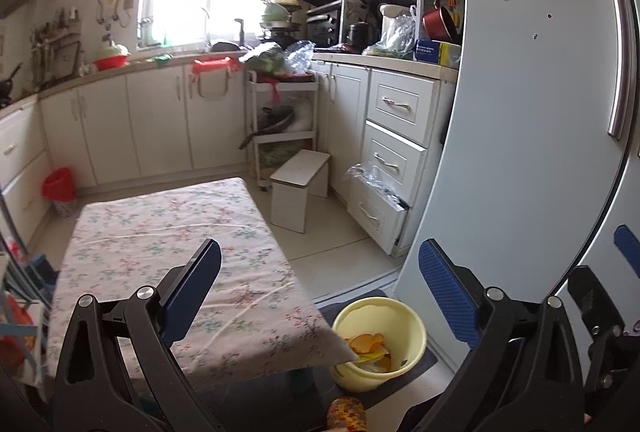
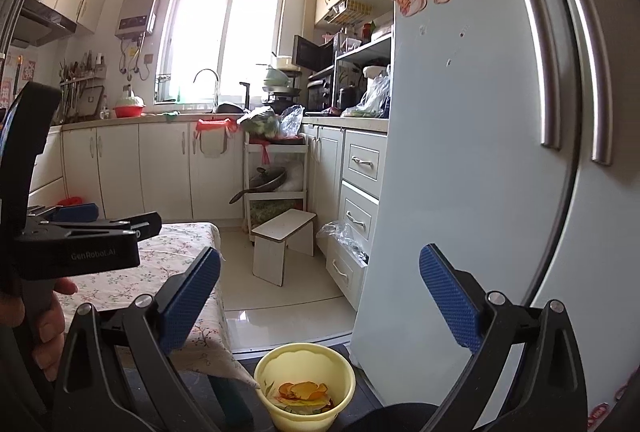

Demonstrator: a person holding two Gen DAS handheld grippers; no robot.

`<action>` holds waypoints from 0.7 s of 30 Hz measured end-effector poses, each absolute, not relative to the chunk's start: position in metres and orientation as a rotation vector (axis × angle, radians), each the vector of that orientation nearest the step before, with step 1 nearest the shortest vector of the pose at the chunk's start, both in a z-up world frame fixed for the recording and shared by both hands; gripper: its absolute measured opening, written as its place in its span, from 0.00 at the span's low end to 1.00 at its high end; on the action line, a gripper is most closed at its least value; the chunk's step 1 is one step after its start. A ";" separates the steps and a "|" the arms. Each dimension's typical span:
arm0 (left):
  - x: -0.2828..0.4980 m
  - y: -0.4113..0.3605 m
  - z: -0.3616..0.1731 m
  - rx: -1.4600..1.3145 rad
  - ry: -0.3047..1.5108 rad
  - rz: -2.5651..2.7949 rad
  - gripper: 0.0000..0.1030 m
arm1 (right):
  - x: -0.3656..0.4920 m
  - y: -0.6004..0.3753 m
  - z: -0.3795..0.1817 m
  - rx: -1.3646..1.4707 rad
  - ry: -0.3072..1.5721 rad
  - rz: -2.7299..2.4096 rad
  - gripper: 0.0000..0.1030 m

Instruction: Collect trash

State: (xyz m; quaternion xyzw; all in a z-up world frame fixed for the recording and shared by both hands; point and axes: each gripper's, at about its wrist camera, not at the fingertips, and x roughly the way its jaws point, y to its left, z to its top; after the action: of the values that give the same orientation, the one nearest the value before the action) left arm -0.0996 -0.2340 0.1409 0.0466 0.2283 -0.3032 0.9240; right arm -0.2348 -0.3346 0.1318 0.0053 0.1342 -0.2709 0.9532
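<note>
A yellow plastic bucket stands on the floor by the table's corner, with orange peels and other scraps inside. My left gripper is open and empty, held above the table and bucket. The right wrist view shows the same bucket low in the middle with peels in it. My right gripper is open and empty above it. The left gripper's black body, held by a hand, shows at the left edge.
A table with a floral cloth fills the left foreground. The white fridge rises close on the right. A white step stool, a half-open drawer and a red bin stand on the tiled floor.
</note>
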 end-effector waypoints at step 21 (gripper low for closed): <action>-0.152 -0.204 0.170 0.133 0.406 -0.625 0.92 | -0.275 -0.287 0.147 -0.012 0.153 -0.536 0.93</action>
State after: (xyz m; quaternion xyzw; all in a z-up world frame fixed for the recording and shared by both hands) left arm -0.1515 -0.2039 0.1703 0.0650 0.1983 -0.3049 0.9292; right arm -0.2748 -0.2873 0.1470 -0.0058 0.0757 -0.2645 0.9614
